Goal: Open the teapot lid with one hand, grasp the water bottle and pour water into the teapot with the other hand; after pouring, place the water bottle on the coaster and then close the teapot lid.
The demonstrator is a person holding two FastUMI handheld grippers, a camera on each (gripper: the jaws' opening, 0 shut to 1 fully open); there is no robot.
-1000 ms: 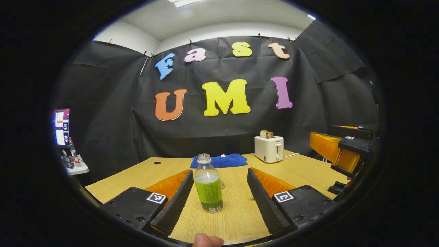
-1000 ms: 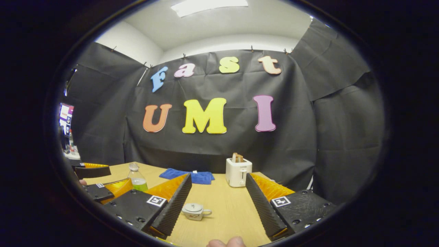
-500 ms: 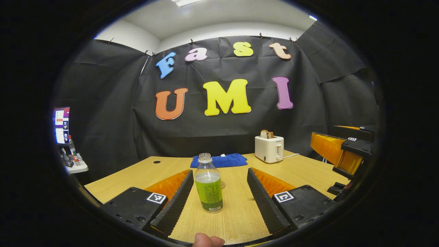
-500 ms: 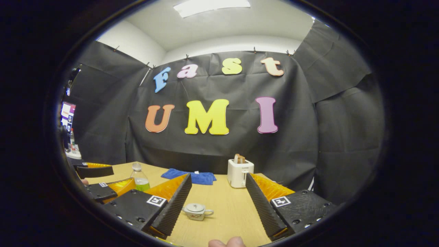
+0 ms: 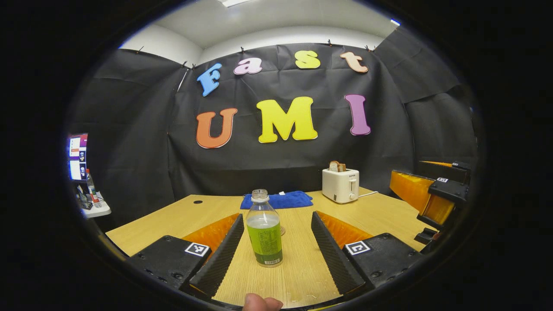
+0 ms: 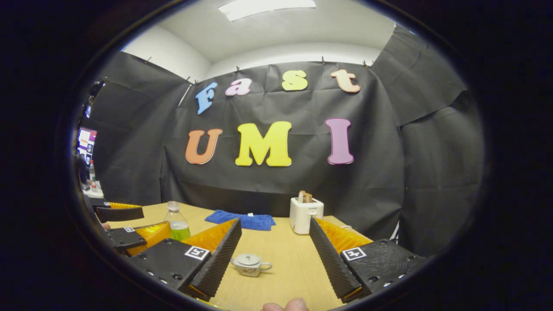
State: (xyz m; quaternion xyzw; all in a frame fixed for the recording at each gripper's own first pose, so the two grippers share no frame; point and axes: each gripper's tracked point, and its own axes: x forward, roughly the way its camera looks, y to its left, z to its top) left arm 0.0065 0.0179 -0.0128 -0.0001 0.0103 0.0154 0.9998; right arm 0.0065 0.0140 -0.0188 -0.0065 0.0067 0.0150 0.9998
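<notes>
Two grippers stand over a pale wood-grain table [image 5: 181, 218], each with its ribbed, wedge-shaped fingers spread wide and nothing between them pressed. In the left gripper view, the left gripper [image 5: 275, 246] frames a clear plastic water bottle [image 5: 264, 229], which stands upright between the fingers without touching either; it has no cap, holds liquid to roughly its shoulder, and wears a green label around its lower body. A small round coaster [image 5: 281, 230] peeks out just behind the bottle. Beyond it lies a rumpled blue cloth [image 5: 278, 200], and to the right a boxy white toaster [image 5: 340, 185] holds a slice of bread. The right gripper [image 5: 432, 196] shows at the far right edge.

In the right gripper view, the right gripper [image 6: 273, 252] hovers with a small, squat, pale teapot [image 6: 249, 264] between its fingers, close to the left one. The lid [image 6: 247, 259] sits on it, and its handle points right. The left gripper [image 6: 129, 224] and the bottle [image 6: 177, 226] appear at the left, the toaster [image 6: 306, 209] and cloth [image 6: 242, 219] farther back.
</notes>
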